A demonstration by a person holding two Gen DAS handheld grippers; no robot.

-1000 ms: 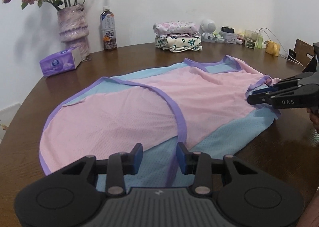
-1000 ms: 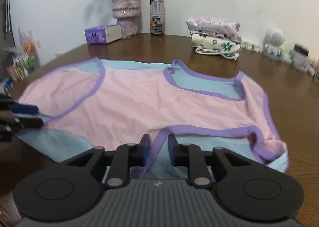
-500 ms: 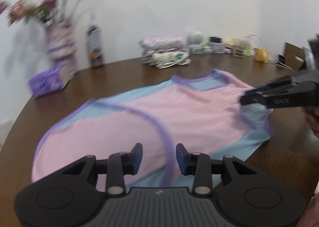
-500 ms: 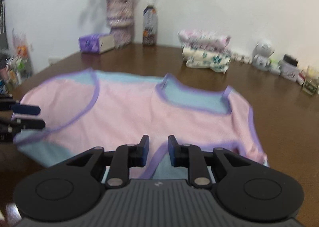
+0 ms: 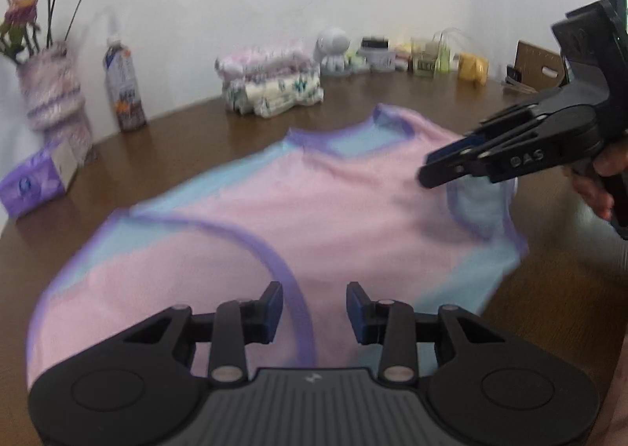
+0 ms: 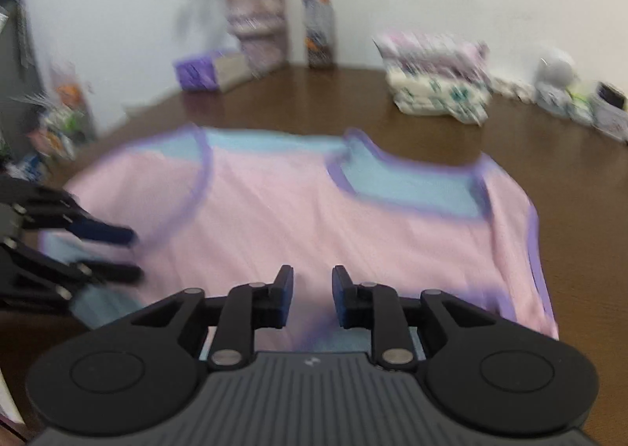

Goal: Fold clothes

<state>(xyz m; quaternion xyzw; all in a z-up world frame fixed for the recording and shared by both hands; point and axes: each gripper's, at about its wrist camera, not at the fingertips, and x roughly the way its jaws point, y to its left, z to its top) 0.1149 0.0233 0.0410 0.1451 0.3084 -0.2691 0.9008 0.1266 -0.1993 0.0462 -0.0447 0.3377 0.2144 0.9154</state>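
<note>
The pink and blue garment (image 5: 314, 218) lies spread on the brown table (image 5: 196, 132), its long axis parallel to the near table edge. The hem end is at the left gripper (image 5: 314, 312) and the neckline end at the right gripper (image 6: 312, 301). Each holds one end of the near side, so the rest lies straight ahead, toward the far edge. The right gripper seems to pinch the lifted armhole. The left jaws stand apart around cloth, and I cannot tell if they grip it.
</note>
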